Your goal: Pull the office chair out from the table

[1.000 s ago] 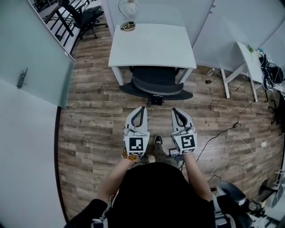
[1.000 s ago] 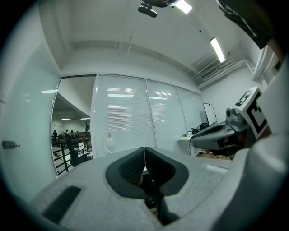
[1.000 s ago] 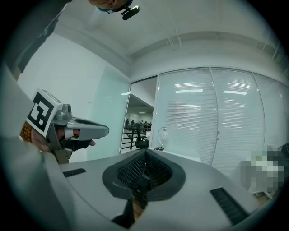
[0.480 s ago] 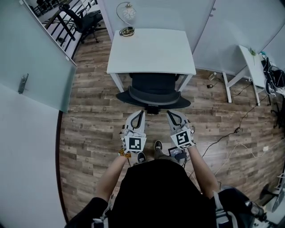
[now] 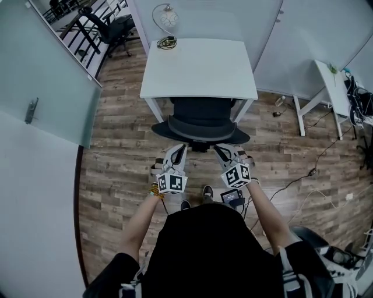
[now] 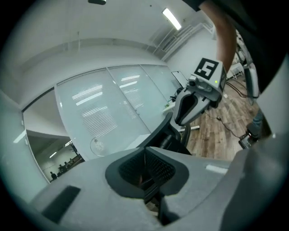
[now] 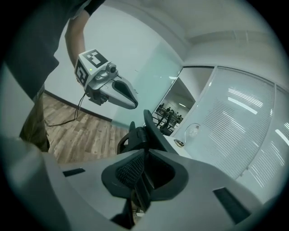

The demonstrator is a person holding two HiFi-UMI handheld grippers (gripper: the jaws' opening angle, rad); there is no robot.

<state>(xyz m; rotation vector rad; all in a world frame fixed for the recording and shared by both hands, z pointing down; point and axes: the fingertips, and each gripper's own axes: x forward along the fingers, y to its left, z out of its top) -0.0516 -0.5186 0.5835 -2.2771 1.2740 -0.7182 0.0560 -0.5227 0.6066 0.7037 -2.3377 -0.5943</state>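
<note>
A black office chair (image 5: 201, 119) is tucked under the white table (image 5: 201, 67), with its curved backrest toward me. My left gripper (image 5: 181, 146) and right gripper (image 5: 217, 148) hang side by side just behind the backrest's top edge, both shut with nothing between the jaws; whether they touch the chair I cannot tell. In the left gripper view the chair's backrest (image 6: 169, 131) rises straight ahead, with the right gripper (image 6: 183, 119) beside it. In the right gripper view the chair (image 7: 146, 131) stands ahead, and the left gripper (image 7: 133, 103) is above it.
A lamp (image 5: 168, 14) and a coiled cable (image 5: 167, 41) sit at the table's far left corner. A glass door (image 5: 41, 81) stands at left, a second white table (image 5: 329, 81) at right. Cables (image 5: 303, 174) trail over the wood floor. Another office chair (image 5: 111, 26) is far back left.
Both grippers have sunk and come forward to the chair's backrest, rolling so their marker cubes tilt outward. The chair and table have not moved.
</note>
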